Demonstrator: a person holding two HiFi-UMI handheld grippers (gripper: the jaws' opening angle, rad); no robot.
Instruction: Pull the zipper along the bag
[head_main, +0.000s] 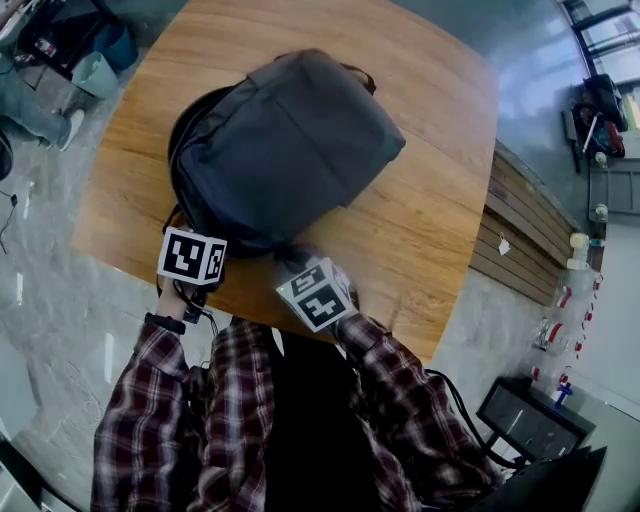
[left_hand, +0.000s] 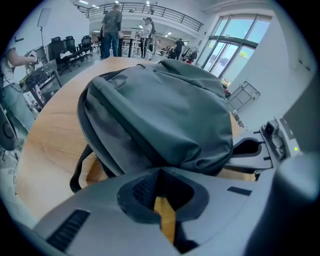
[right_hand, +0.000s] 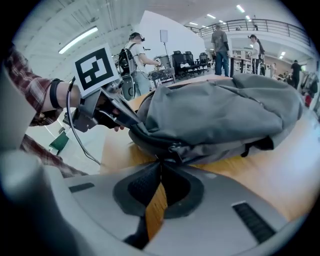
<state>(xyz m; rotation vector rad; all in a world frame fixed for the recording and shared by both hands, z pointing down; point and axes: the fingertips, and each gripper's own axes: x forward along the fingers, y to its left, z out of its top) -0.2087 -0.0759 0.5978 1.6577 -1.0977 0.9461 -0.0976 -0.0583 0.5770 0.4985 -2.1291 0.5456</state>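
A grey backpack (head_main: 285, 150) lies flat on a round wooden table (head_main: 430, 220). Both grippers sit at its near edge, by the person's body. My left gripper (head_main: 200, 245) is shut on a fold of the bag's fabric at the near left corner; in the left gripper view the closed jaws (left_hand: 160, 170) meet right under the bag (left_hand: 160, 110). My right gripper (right_hand: 161, 162) is shut on the small metal zipper pull (right_hand: 175, 148), which hangs from the dark zipper line along the bag's (right_hand: 220, 115) lower edge. The left gripper (right_hand: 131, 124) shows in the right gripper view, pinching the bag's rim.
A black shoulder strap (left_hand: 80, 170) loops on the table left of the bag. The table's near edge lies just under both grippers. A teal bin (head_main: 95, 72) stands on the floor at far left, wooden slats (head_main: 525, 225) at right. People stand in the background.
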